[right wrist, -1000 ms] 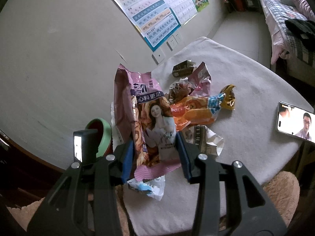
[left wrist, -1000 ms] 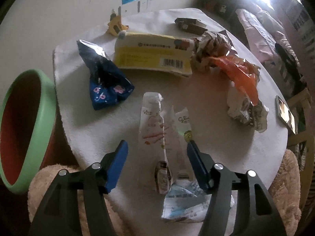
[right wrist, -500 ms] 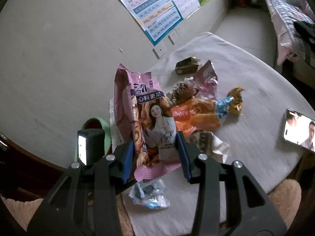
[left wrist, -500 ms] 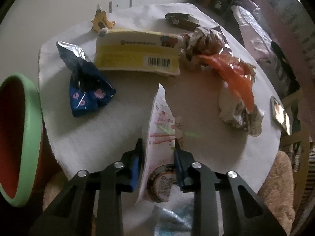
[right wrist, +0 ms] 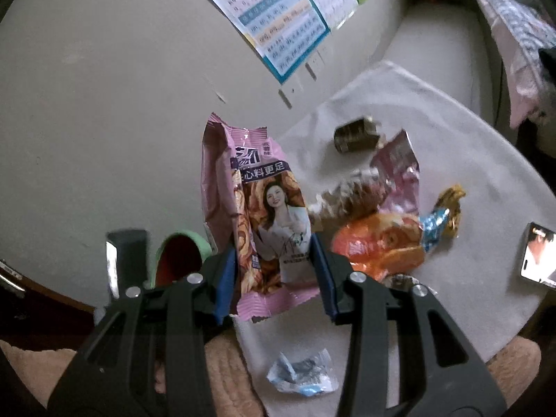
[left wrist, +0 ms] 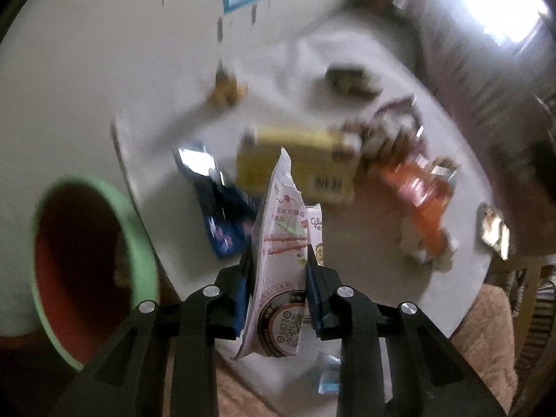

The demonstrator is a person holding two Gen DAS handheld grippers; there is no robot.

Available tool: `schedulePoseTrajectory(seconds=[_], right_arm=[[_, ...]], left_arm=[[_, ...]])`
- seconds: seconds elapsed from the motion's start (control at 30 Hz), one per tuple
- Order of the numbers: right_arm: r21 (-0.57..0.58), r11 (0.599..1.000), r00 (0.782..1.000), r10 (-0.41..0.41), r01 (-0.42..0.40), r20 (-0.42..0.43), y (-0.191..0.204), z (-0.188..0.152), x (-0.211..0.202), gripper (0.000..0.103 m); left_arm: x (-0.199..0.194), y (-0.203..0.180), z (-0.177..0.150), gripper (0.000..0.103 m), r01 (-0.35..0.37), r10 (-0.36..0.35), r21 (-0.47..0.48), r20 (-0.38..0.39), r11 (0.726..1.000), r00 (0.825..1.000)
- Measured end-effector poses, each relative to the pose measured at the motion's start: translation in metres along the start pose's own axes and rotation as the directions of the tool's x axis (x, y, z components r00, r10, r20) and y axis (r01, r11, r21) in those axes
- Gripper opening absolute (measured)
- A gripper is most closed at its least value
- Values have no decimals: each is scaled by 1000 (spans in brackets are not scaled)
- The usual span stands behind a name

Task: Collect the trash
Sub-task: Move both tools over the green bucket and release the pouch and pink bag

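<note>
Green bin [left wrist: 139, 229] at nine o'clock beside the table [left wrist: 365, 299], left gripper [left wrist: 278, 278] clamped on a white wrapper [left wrist: 281, 243] lifted above it, right gripper [right wrist: 274, 271] clamped on a pink snack bag [right wrist: 257, 208], orange wrapper [right wrist: 378, 246] at three o'clock.

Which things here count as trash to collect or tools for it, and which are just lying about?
Part of the job:
- white wrapper, clamped in the left gripper
- pink snack bag, clamped in the right gripper
- green bin
- yellow box, blue wrapper and orange wrapper on the table

Just lying about:
- phone
- wall poster
</note>
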State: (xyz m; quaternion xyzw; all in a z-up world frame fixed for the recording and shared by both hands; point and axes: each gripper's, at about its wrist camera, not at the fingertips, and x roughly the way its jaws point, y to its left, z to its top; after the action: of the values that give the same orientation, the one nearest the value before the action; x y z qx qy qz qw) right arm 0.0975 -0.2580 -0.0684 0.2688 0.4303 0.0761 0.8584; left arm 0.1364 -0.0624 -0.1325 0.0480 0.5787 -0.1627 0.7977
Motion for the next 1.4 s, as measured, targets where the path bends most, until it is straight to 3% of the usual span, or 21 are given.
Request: schedulePoseTrajectory(seconds=[0.07,0.2,0.23,0.3,0.4,0.53,0.67,0.77,0.9,1.1,1.4], right_arm=[[-20,1000,999,14,-13,34,9,-5,-2,40],[-133,991,994,-2,16,107,28,-28,2,40],[-133,990,994,-25,39,106,32,-32,2,40],[-98,995,996,1,8,86,39,-42,-5,40],[-198,979,995,-32,50,90,66,-48,-7,40],[-195,981,994,23,-2,105,85,-47,-1,40],[-238,970,996,59,-41,69,107,-52,15,40],[-259,961,995,99,-98,-9,126,-56,38,40],[-253,953,981,136,-167,-136,148,-61,83,40],[-261,942,951,135,-209,-277,183,-68,146,40],[-266,946,932,82,-184,-353,205,-80,187,44]], left_arm=[[-16,6,6,26,14,-14,0,109,1000,994],[-26,23,-11,26,42,-28,-43,297,998,954],[-27,28,-17,26,39,-19,-60,298,997,954],[-32,39,-29,26,85,-56,-95,275,992,960],[-43,57,-42,26,63,-27,-110,303,992,953],[-56,92,-54,26,62,4,-178,347,982,938],[-78,124,-67,26,-44,115,-183,399,982,910],[-82,159,-74,26,-131,222,-247,389,960,894],[-73,198,-81,26,-148,270,-354,324,923,907],[-53,223,-91,27,-159,280,-426,238,891,930],[-40,230,-92,31,-189,306,-449,205,873,930]])
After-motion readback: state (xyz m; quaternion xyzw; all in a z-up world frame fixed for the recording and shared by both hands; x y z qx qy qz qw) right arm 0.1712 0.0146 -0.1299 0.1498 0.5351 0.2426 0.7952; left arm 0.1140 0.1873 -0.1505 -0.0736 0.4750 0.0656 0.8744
